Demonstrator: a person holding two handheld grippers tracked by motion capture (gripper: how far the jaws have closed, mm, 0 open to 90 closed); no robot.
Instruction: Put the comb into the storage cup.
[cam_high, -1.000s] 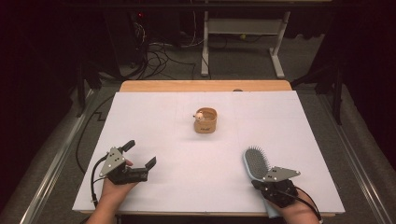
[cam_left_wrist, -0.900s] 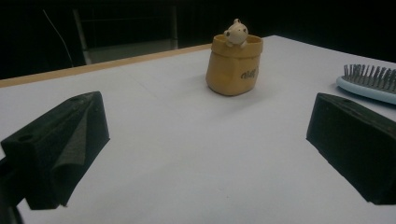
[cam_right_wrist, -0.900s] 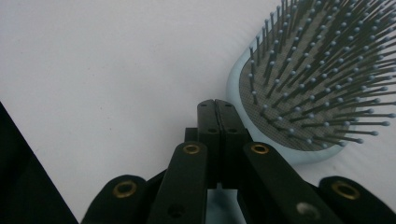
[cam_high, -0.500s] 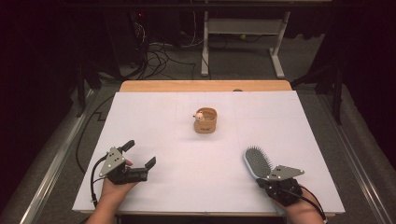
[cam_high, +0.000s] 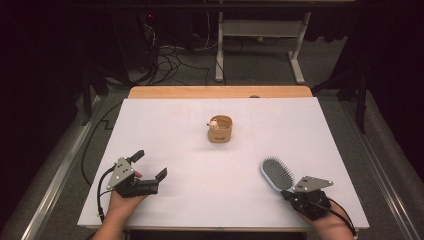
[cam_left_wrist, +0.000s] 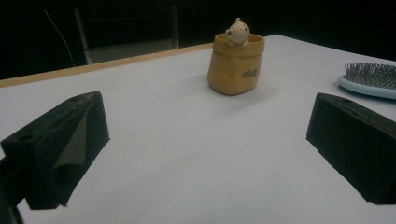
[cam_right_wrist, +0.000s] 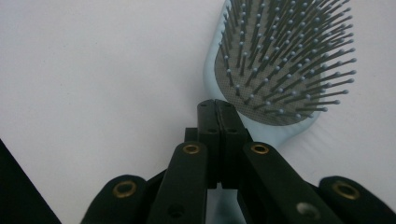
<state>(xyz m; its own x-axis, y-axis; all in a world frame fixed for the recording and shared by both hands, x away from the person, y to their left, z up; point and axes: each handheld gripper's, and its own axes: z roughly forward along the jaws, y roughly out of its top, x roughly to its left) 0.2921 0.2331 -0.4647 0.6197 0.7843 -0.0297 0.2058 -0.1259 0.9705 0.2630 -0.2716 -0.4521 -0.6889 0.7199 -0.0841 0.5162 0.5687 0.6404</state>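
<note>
Hairbrush in right gripper, toy pot well apart, path clear

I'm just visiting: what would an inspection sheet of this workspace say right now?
Surface: white table top, wooden strip along the far edge.
Job's things: pale blue hairbrush, bristles up, lying near the right hand; its handle runs under the right tongs.
Clutter: small tan pot with a little figure peeking over its rim, standing mid-table.
Grippers: left tongs open, holding nothing; right tongs shut, jaws pressed together over the hairbrush handle; whether they pinch it cannot be told.
Cables: black cable looping from the left tongs; a tangle on the floor beyond.
Surroundings: dark room, white table legs behind.
</note>
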